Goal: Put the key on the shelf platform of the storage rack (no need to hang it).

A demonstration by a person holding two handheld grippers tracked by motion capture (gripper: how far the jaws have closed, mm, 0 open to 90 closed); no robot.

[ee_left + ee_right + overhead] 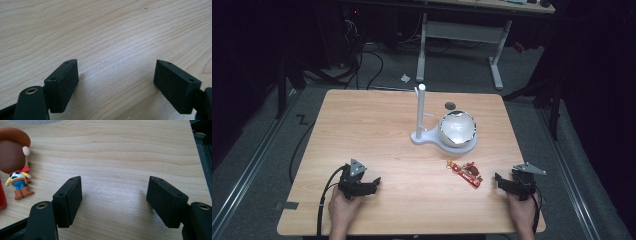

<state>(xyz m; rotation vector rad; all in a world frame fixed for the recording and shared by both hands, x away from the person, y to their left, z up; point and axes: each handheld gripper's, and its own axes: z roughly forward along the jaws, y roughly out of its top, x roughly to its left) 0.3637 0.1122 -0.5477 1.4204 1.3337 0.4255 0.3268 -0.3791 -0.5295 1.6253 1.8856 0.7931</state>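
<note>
A: From the high view, we hold our left tongs (371,183) and right tongs (501,180) low on the wooden table (377,130). A small toy (470,168) and a red wrapper (471,180) lie just left of the right tongs; a shiny bowl (457,128) sits beyond.

B: In the left gripper view, our left tongs (116,77) are spread over bare, smooth wood grain.

A: In the right gripper view, our right tongs (115,195) are spread too. The toy (15,160), a cowboy figure, lies to their left, apart. We judge it light, hard, slick; grip the round head.
</note>
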